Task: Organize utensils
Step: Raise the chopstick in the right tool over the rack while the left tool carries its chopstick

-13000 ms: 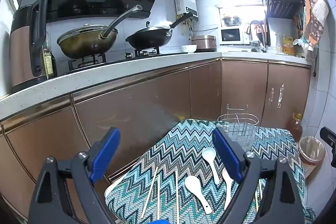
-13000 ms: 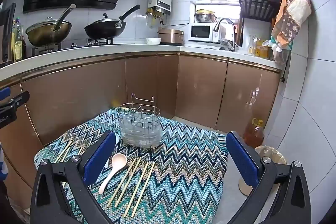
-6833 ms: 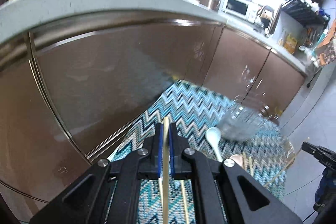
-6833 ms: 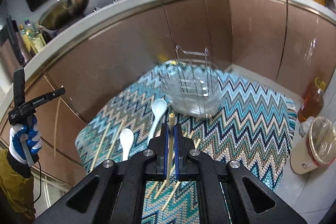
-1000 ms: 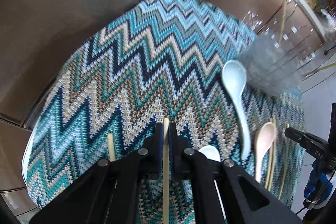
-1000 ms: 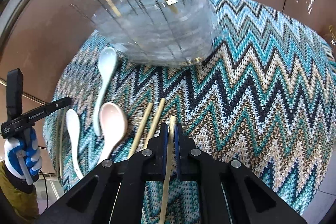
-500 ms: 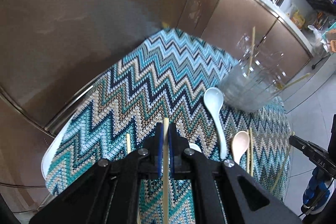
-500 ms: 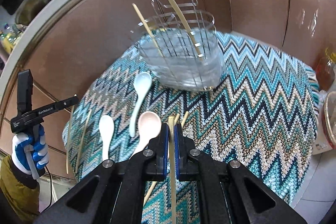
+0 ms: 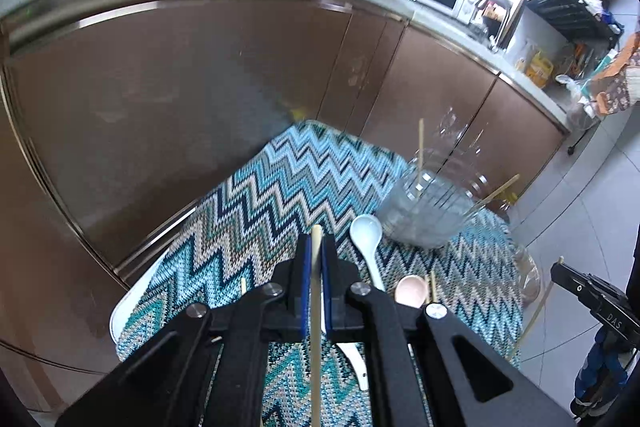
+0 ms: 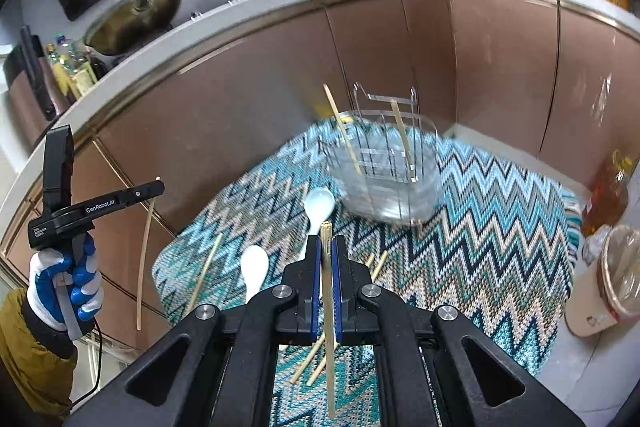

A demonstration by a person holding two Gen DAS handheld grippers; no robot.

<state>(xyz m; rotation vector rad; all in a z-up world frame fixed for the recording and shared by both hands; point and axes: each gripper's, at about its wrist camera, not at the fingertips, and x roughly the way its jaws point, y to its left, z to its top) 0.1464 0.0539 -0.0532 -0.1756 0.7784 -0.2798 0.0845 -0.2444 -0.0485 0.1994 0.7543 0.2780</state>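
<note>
While both hover above zigzag cloth (image 9: 256,203) — left claw (image 9: 316,259) pinching chopstick (image 9: 315,307), right claw (image 10: 327,259) pinching another chopstick (image 10: 329,307).

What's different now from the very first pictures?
Both grippers, open then, now each pinch a chopstick: left gripper and right gripper. Two chopsticks now stand in the holder, which had none. The spoons stay on the cloth.

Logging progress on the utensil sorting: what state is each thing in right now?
Left tongs: shut on a chopstick.
Right tongs: shut on a second chopstick.
Utensil holder: upright on the cloth, two chopsticks standing in it.
White spoon: lying on the zigzag cloth.
Pink spoon: lying on the cloth.
</note>
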